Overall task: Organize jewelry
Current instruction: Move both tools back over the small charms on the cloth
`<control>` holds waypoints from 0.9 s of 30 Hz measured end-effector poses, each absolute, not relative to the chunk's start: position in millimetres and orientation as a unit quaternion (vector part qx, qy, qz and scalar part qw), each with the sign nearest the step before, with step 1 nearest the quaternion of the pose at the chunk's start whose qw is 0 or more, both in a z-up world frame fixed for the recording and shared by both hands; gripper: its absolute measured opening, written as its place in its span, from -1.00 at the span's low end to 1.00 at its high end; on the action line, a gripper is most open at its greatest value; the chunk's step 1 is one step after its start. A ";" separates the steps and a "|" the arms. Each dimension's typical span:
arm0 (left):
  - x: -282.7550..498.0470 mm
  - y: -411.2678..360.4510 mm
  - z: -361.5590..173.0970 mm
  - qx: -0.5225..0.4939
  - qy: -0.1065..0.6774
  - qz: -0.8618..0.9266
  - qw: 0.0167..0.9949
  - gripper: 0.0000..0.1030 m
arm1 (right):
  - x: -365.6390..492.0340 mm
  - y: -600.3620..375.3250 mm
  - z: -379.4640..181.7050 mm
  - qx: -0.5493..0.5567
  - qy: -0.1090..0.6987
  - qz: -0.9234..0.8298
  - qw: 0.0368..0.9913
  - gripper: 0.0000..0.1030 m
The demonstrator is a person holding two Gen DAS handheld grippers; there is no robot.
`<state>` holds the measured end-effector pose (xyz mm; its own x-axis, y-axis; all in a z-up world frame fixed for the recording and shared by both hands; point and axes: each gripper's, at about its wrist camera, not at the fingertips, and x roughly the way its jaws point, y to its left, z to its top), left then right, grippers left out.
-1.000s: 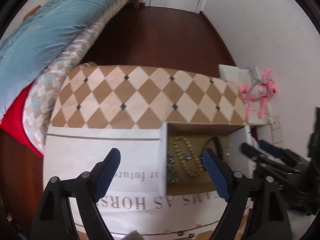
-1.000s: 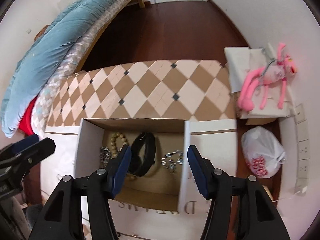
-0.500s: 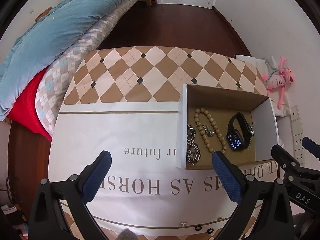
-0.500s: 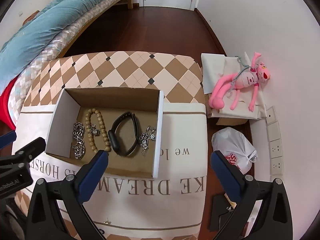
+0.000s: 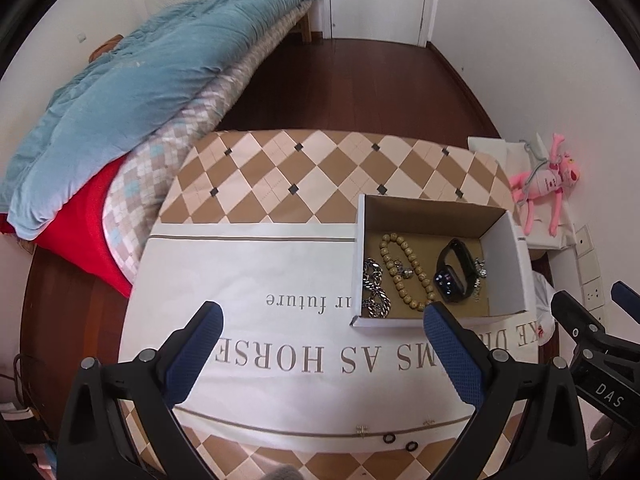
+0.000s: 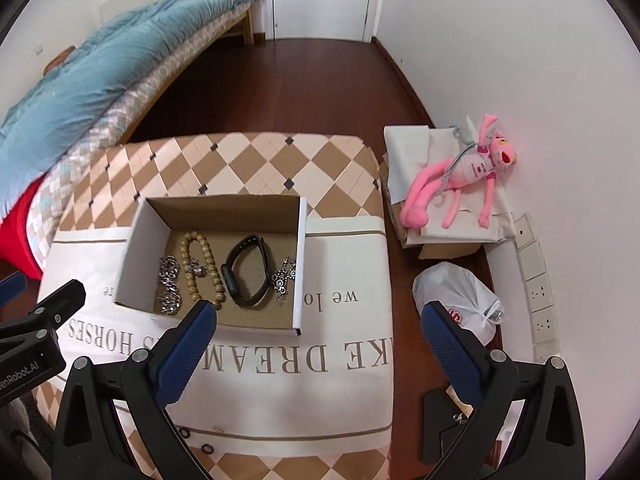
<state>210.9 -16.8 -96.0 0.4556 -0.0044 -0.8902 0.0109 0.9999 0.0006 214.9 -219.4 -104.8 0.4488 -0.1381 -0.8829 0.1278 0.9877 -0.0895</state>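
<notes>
An open cardboard box (image 5: pixel 505 268) (image 6: pixel 136 256) sits on the cloth-covered table (image 5: pixel 256 272) (image 6: pixel 348 344). Inside lie a silver chain (image 5: pixel 374 288) (image 6: pixel 169 284), a wooden bead bracelet (image 5: pixel 404 272) (image 6: pixel 200 270), a black smartwatch (image 5: pixel 454 276) (image 6: pixel 245 274) and a silver charm bracelet (image 5: pixel 479 276) (image 6: pixel 283 280). My left gripper (image 5: pixel 320 320) is open and empty, above the table left of the box. My right gripper (image 6: pixel 320 318) is open and empty, above the table to the near right of the box.
A bed with a blue quilt (image 5: pixel 132 80) and red pillow (image 5: pixel 86 236) stands to the left. A pink plush toy (image 6: pixel 468 176) lies on a cloth-covered carton by the right wall, and a white plastic bag (image 6: pixel 460 300) on the floor. Small dark rings (image 6: pixel 196 440) lie at the table's near edge.
Both grippers have pulled up and back from the box. The right gripper's jaws have opened wide. The box and its jewelry have stayed in place.
</notes>
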 end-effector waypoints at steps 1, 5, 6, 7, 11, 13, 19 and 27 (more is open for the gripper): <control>208.2 -16.1 -92.7 0.001 0.519 -0.007 0.855 0.99 | 210.9 -220.1 -99.8 -0.004 0.515 -0.078 0.854 1.00; 190.9 -16.8 -72.4 -0.002 0.502 -0.017 0.864 0.99 | 192.3 -220.2 -76.3 -0.002 0.492 -0.082 0.867 1.00; 186.5 -17.0 -66.5 -0.003 0.498 -0.021 0.867 0.99 | 188.0 -220.4 -70.7 -0.001 0.487 -0.083 0.869 1.00; 182.9 -17.6 -62.0 -0.003 0.494 -0.025 0.869 0.99 | 185.0 -219.9 -67.0 0.000 0.485 -0.083 0.871 1.00; 166.6 -16.0 -43.2 -0.002 0.479 -0.030 0.877 0.99 | 164.0 -220.6 -44.4 0.016 0.468 -0.079 0.880 1.00; 157.8 -13.8 -39.0 0.001 0.471 -0.029 0.882 0.99 | 153.5 -220.2 -39.5 0.024 0.468 -0.074 0.880 1.00; 133.9 4.9 -69.5 0.005 0.485 -0.004 0.875 0.99 | 126.9 -207.4 -71.6 0.039 0.503 -0.042 0.862 1.00; 116.3 29.6 -170.4 0.021 0.564 0.040 0.825 0.99 | 115.1 -182.0 -186.3 0.110 0.583 0.030 0.805 0.21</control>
